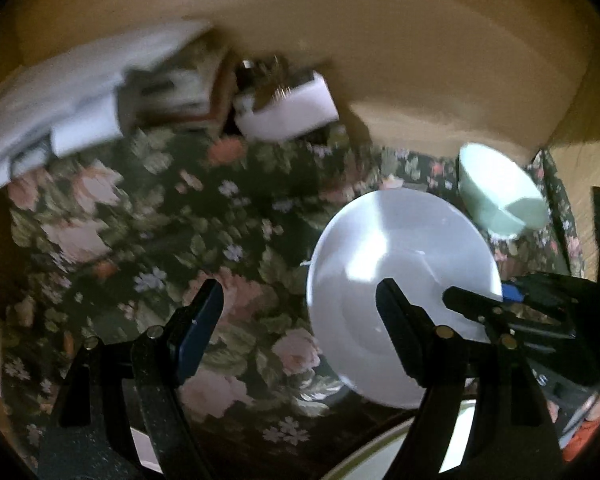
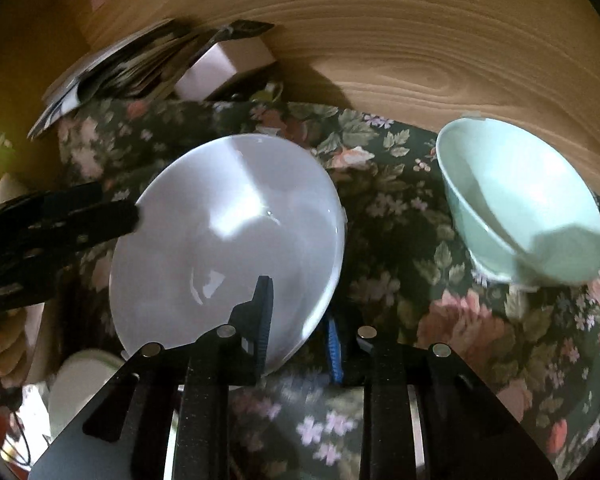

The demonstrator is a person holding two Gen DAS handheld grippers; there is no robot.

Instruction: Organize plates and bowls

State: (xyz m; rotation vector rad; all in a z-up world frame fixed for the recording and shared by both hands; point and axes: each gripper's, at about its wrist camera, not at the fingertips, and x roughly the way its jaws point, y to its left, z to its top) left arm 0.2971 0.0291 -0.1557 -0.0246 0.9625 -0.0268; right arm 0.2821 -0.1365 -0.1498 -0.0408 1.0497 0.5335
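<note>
1. Starting at the far left, papers (image 2: 112, 68) and a white box (image 2: 228, 66) sit at the back edge of the floral cloth (image 2: 400, 216), against the wooden wall (image 2: 420, 40); neither belongs to the task.
2. The left gripper (image 1: 300, 308) hovers over the cloth with its jaws wide and nothing between them. In the right wrist view it shows as a dark shape at the left, its tip near the plate's left rim; whether it touches, I cannot tell.
3. The white plate (image 2: 228, 236) is tilted, its far edge raised off the cloth. The right gripper (image 2: 300, 320) has the plate's near rim between its fingers, one above the plate and the blue-padded one below. The jaws look closed on the rim, so the plate seems carried, not resting.
4. Further right, the green bowl (image 2: 520, 200) stands upright on the cloth near the wall, well apart from the plate.
5. Another plate rim (image 1: 380, 450) with a green edge shows low in the left wrist view, below the white plate.
6. I judge the step in hand to be moving the white plate to its stack. The next move calls for levelling it, keeping the grip firm on the thin rim, and lowering it centred; the left gripper could steady the far edge.
</note>
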